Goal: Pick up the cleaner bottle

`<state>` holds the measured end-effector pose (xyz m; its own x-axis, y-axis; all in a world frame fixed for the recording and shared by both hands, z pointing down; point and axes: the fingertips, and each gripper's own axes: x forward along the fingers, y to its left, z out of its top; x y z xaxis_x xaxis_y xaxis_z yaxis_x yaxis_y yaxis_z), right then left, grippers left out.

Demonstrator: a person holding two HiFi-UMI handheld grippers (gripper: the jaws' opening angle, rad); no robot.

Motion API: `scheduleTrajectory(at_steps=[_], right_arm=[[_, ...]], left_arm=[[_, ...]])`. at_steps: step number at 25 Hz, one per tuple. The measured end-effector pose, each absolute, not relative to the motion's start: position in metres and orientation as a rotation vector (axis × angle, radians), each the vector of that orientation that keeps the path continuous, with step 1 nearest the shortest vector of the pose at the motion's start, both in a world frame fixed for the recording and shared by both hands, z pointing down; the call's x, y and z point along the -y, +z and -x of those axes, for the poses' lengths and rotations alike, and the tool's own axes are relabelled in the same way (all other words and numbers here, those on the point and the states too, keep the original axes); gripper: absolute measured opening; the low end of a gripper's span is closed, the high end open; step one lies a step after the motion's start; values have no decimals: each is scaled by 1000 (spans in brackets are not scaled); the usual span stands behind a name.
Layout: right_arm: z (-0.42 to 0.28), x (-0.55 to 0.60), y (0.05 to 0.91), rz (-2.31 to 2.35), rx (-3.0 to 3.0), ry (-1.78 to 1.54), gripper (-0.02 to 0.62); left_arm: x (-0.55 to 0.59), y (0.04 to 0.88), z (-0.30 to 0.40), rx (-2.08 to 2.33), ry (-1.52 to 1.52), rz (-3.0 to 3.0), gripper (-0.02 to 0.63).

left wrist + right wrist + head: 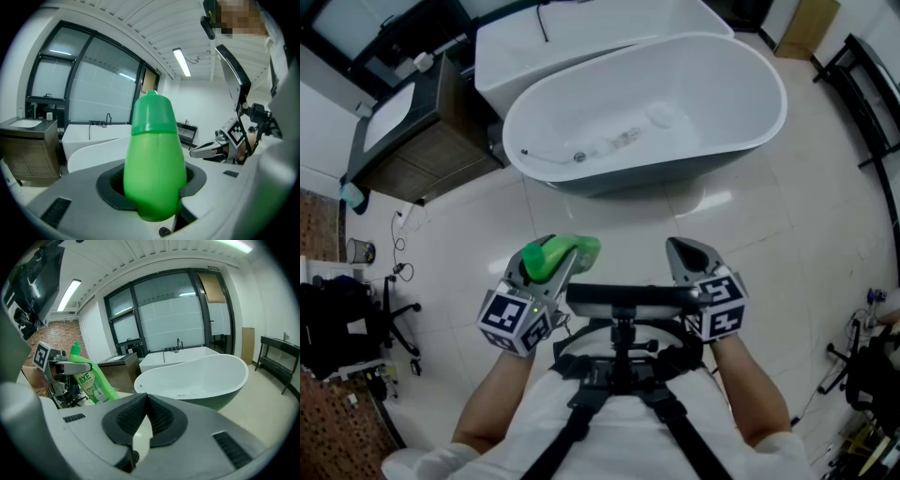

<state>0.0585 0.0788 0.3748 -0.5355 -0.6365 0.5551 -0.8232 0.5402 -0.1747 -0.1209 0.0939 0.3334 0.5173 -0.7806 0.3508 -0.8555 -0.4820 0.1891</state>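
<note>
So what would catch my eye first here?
The bright green cleaner bottle, clamped in the left gripper, low in the head view. Beyond it a big white bathtub fills the upper part of that view. The right gripper alongside is shut and empty.

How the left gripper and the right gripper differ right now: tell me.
The left gripper is shut on the green cleaner bottle; the right gripper holds nothing. The left gripper's fingers stand apart round the bottle; the right gripper's fingers are pressed together. Both are hand-held, pointing toward the bathtub.
</note>
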Motion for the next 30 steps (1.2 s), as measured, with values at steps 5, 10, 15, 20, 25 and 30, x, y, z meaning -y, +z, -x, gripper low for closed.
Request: scheduleTrajectory(at_steps=[5, 10, 15, 20, 25, 30], right_arm=[[-58, -79, 370, -1180, 2355, 548, 8], [-59, -79, 358, -1186, 2350, 477, 6], [-62, -78, 350, -1204, 2350, 464, 6], [-66, -78, 350, -1210, 2343, 464, 6], [-66, -77, 350, -1204, 2340, 462, 6], [-66, -75, 350, -1202, 2332, 462, 6]], left_arm=[[-93, 337, 119, 1353, 312, -2432, 178], [-95, 341, 118, 1351, 319, -2409, 178], [-99, 346, 117, 1332, 326, -2421, 178], [-100, 345, 114, 1326, 330, -2430, 178], [-102, 344, 112, 1314, 329, -2438, 178], [-102, 342, 109, 1300, 323, -2443, 178]])
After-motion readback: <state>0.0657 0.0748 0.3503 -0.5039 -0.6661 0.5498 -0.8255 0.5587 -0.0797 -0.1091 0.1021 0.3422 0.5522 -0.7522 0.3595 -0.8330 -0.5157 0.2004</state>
